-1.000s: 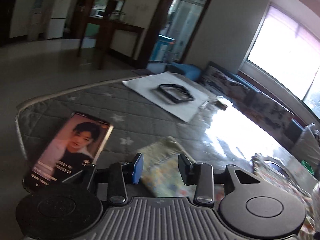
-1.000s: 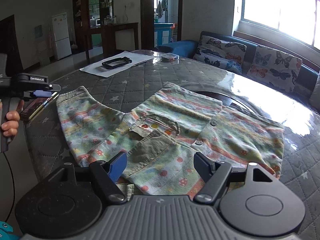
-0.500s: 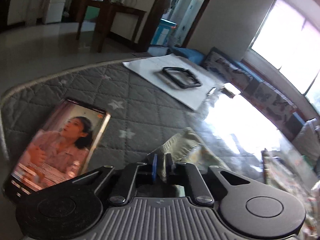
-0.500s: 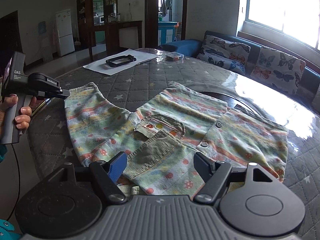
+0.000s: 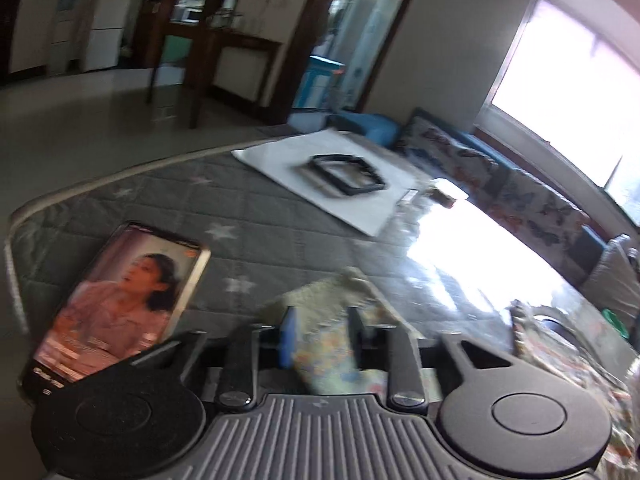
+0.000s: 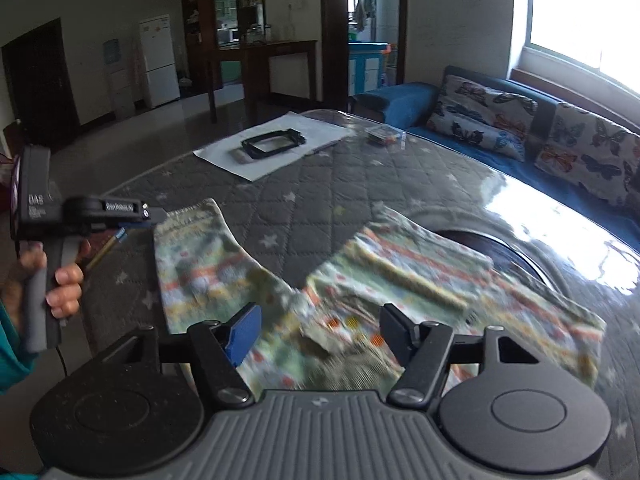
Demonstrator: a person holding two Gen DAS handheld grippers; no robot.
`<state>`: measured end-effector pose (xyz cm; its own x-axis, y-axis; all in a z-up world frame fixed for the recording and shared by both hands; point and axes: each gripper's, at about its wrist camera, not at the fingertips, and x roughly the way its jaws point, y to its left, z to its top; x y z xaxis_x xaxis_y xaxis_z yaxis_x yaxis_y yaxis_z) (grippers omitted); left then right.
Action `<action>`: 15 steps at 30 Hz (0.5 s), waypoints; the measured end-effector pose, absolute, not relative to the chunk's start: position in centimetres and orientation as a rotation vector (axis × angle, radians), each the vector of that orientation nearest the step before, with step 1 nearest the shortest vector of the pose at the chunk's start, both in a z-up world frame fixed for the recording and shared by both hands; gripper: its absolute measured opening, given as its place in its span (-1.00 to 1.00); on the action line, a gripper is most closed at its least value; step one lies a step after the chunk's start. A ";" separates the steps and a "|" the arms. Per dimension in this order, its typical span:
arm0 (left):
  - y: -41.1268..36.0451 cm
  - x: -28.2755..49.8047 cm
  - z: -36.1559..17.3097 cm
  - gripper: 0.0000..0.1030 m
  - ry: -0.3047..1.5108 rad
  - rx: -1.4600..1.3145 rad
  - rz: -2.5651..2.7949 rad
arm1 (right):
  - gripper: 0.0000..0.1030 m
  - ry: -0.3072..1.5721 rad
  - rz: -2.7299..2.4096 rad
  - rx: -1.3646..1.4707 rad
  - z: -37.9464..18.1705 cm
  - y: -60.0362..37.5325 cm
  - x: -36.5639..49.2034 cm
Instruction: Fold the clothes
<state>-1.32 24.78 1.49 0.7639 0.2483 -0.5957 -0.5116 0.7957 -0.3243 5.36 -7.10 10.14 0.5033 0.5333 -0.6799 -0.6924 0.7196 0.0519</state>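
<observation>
Quilted table [image 6: 360, 184], patterned trousers [image 6: 400, 272] flat.

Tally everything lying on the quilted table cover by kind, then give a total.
Patterned green children's garment: 1
Smartphone with lit screen: 1
White paper sheet: 1
Black rectangular frame: 1
Small clear box: 1
Total: 5

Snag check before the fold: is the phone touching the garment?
Apart. The left wrist view shows grey quilted mat between phone and garment.
</observation>
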 end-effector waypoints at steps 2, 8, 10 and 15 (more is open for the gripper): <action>25.4 -0.9 1.2 -0.06 0.570 -0.496 0.437 | 0.22 0.759 0.783 -0.229 10.5 -5.0 6.8; 26.4 0.3 0.2 -0.10 0.596 -0.498 0.429 | 0.07 0.835 0.883 -0.210 10.6 1.9 10.1; 26.7 0.5 -0.3 -0.29 0.606 -0.500 0.427 | 0.04 0.853 0.916 -0.212 10.2 4.4 11.0; 27.6 0.4 -0.7 -0.63 0.598 -0.522 0.415 | -0.06 0.889 0.943 -0.221 8.4 9.4 12.7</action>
<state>0.42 27.58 -0.68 0.7525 0.2158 -0.6222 -0.5074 0.7923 -0.3389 12.69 9.36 8.38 0.2741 0.6093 -0.7440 -0.7788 0.5945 0.2000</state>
